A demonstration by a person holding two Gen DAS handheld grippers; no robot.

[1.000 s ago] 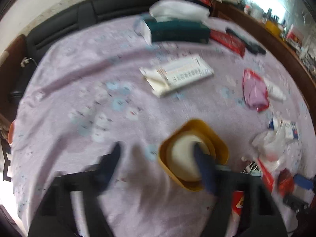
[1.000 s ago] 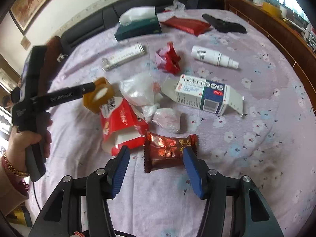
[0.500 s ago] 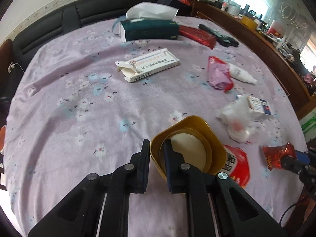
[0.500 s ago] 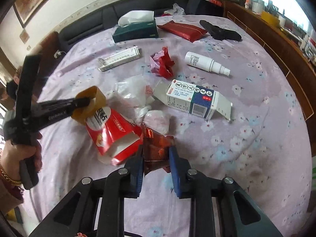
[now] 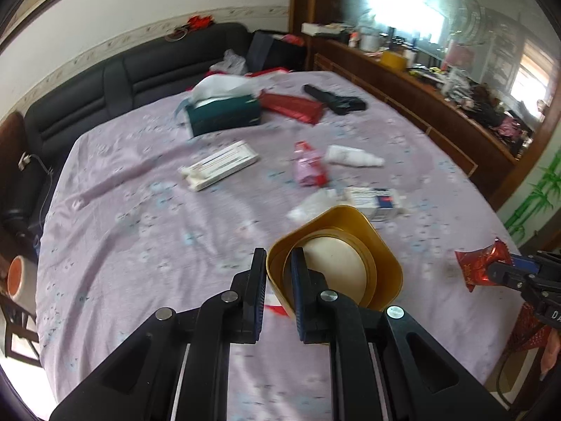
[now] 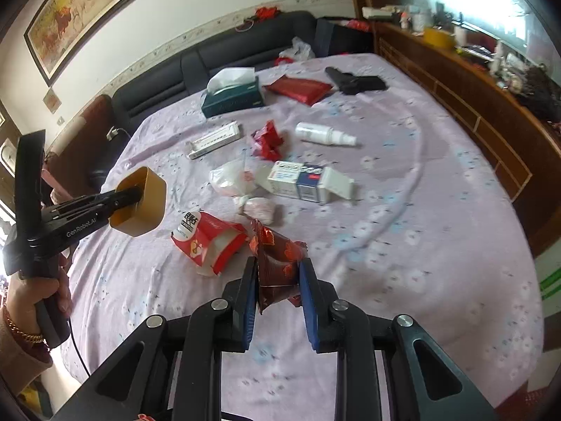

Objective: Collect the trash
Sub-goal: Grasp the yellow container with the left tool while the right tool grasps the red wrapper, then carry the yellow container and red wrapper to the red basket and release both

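Observation:
My left gripper (image 5: 277, 291) is shut on the rim of a gold square cup (image 5: 336, 256) and holds it above the purple tablecloth; it also shows in the right wrist view (image 6: 140, 203). My right gripper (image 6: 277, 291) is shut on a dark red foil snack wrapper (image 6: 277, 259), lifted off the cloth; the wrapper also shows in the left wrist view (image 5: 478, 268). On the table lie a red and white packet (image 6: 207, 242), a white plastic bag (image 6: 231, 179), a blue and white medicine box (image 6: 305, 184) and a crumpled red wrapper (image 6: 268, 140).
A green tissue box (image 6: 233, 96), a long white box (image 6: 214, 138), a white spray bottle (image 6: 324, 133), a red pouch (image 6: 299, 89) and a black case (image 6: 356, 82) sit farther back. A dark sofa (image 6: 210, 59) lies behind, a wooden sideboard (image 6: 491, 105) at right.
Both grippers closed from open, the left on the gold cup's rim, the right on the foil wrapper. Both then lifted their loads off the table.

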